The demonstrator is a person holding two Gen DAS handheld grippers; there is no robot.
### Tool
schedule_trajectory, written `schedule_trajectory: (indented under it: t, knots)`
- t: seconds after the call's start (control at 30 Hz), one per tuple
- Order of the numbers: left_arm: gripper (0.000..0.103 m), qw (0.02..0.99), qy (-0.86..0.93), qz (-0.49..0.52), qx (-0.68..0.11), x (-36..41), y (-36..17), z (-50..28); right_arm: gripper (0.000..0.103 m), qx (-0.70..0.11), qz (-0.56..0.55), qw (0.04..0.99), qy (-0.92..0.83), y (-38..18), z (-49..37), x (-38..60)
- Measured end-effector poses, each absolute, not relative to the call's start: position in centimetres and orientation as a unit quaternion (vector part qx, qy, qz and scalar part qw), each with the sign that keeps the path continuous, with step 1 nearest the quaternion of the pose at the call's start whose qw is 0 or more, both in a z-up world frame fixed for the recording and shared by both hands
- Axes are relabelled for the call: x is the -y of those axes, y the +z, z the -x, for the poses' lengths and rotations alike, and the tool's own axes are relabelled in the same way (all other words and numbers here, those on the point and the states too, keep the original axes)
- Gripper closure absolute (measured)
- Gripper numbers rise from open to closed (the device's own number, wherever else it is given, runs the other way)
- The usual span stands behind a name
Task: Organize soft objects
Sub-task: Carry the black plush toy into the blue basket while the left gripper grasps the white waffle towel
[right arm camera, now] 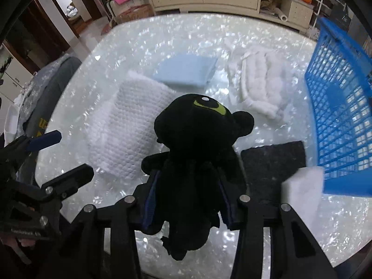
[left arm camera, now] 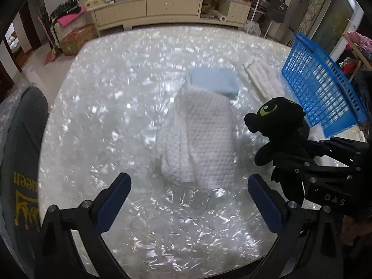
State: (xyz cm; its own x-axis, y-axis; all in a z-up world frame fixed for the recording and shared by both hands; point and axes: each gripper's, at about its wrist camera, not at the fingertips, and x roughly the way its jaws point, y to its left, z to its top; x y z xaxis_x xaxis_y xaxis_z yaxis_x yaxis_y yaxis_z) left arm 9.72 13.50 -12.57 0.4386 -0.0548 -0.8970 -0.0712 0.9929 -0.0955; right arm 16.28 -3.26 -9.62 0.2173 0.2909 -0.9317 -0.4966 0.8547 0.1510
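Note:
A black plush toy (right arm camera: 197,139) with a green eye hangs above the table, and my right gripper (right arm camera: 193,179) is shut on its body. From the left wrist view the toy (left arm camera: 279,125) and right gripper (left arm camera: 309,160) sit at the right. My left gripper (left arm camera: 189,186) is open with nothing between its blue pads, just in front of a white waffle-textured cloth (left arm camera: 200,139). Behind that lie a folded light blue cloth (left arm camera: 214,81) and a white fluffy roll (left arm camera: 262,79). A blue plastic basket (right arm camera: 344,116) stands tilted at the right.
A dark grey felt pad (right arm camera: 274,162) and a white foam block (right arm camera: 302,190) lie beside the basket. The round table (left arm camera: 104,93) has a shiny pearly top. A grey-covered chair back (left arm camera: 21,151) stands at its left edge. A cream cabinet (left arm camera: 162,7) lines the far wall.

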Motion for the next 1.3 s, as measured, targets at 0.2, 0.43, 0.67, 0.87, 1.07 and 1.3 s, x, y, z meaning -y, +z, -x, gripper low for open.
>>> schedule_trajectory:
  t: [0.2,0.43,0.67,0.87,1.07,1.3]
  knots:
    - [0.002,0.851,-0.006,0.038,-0.523,-11.8,-9.8,-10.0,0.06,-0.557,0.08,0.783,0.266,-6.6,-15.9,4.4]
    - [0.006,0.855,-0.014,0.036,-0.517,-10.8,-7.5,-10.8,0.06,-0.538,0.071,0.796,0.268,-2.6,-17.1,5.0]
    - [0.01,0.857,-0.023,0.027,-0.515,-9.9,-6.5,-12.3,0.06,-0.516,0.064,0.814,0.26,1.3,-19.3,7.7]
    - [0.01,0.853,-0.021,0.021,-0.52,-9.4,-7.8,-13.6,0.06,-0.492,0.043,0.839,0.229,4.1,-21.2,12.3]
    - [0.013,0.843,-0.021,0.022,-0.537,-9.1,-10.0,-14.4,0.059,-0.49,0.024,0.851,0.189,4.5,-23.2,16.3]
    - [0.016,0.831,-0.014,0.024,-0.555,-9.6,-12.6,-15.4,0.059,-0.505,0.023,0.849,0.154,2.8,-24.8,18.7]
